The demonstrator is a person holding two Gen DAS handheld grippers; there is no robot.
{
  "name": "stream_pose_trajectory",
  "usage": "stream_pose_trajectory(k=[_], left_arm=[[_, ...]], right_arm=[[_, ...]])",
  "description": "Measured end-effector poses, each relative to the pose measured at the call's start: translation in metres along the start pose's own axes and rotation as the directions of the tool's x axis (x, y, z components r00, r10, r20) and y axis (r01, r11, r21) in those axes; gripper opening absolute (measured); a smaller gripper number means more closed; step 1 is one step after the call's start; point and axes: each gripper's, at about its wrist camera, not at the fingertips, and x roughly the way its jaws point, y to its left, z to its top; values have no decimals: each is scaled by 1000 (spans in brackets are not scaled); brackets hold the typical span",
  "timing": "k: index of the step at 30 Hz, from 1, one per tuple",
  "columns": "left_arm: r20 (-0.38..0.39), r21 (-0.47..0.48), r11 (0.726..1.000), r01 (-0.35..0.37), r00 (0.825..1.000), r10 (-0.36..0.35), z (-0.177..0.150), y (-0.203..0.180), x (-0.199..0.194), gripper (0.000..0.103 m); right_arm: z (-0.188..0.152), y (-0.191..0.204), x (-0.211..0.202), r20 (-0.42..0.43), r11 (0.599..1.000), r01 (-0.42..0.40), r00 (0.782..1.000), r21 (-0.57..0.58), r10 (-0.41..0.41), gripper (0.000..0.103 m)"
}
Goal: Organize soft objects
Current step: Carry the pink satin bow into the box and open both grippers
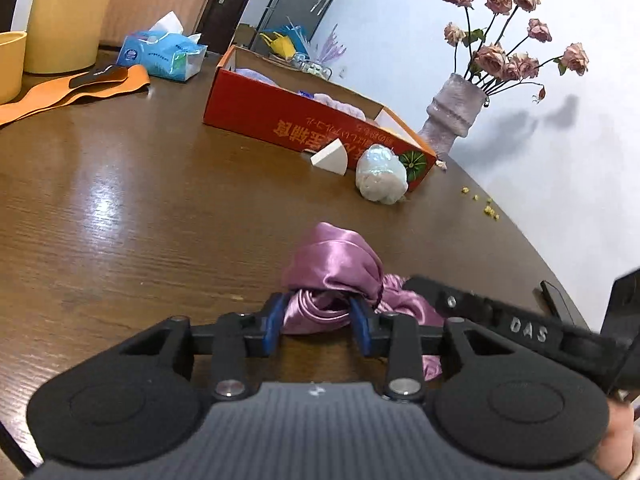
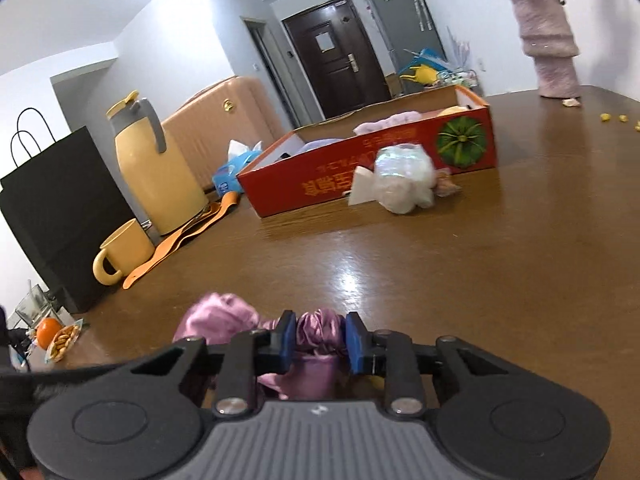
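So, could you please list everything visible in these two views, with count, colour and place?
satin cloth: one, pink-purple, near table edge, between both grippers' pads
red box: one, open, mid-table, soft items inside
wrapped bundle: one, whitish, against the box front
white wedge: one, beside the bundle
vase: one, mauve, dried roses, far table corner
tissue pack: one, blue, beyond the box
orange strap: one, by the jug
jug: one, yellow
mug: one, yellow
paper bag: one, black
table: one, brown wood
left gripper: closed on cloth
right gripper: closed on cloth
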Motion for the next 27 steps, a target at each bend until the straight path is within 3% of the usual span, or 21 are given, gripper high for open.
stream_pose_trajectory(k=[6,7,8,11,12,15,20,24,27], left_arm=[[40,33,998,46,998,-48,5,-7,-10,65],[45,26,999,45,998,-47,7,-7,-11,66],[54,15,999,38,998,-39,9,-6,-10,64],[31,18,1000,7,1000,-7,13,-4,0,33],[16,16,1000,12,1000,-12,13,-4,4,27],[23,45,999,15,1000,-16,11,-6,5,21],[29,39,994,99,995,-101,33,-7,4,16],[120,82,988,134,982,-143,90,-13,12,16],[175,78,985,155,970,-167,149,-12,30,16]], right_arm=[[-5,-5,-4,7,1000,11,1000,15,-11,26],[-5,-4,-3,9,1000,16,1000,7,-16,25],[-6,-3,-2,12,1000,21,1000,3,-21,24],[-7,0,0,13,999,28,1000,-20,-28,22],[-7,1,1,13,999,29,1000,-27,-28,22],[-7,1,1,9,999,18,1000,-26,-18,16],[5,6,-2,29,998,9,1000,-55,-7,9],[53,10,-3,106,996,-37,993,-87,46,9],[112,15,14,165,989,-37,984,-147,61,9]])
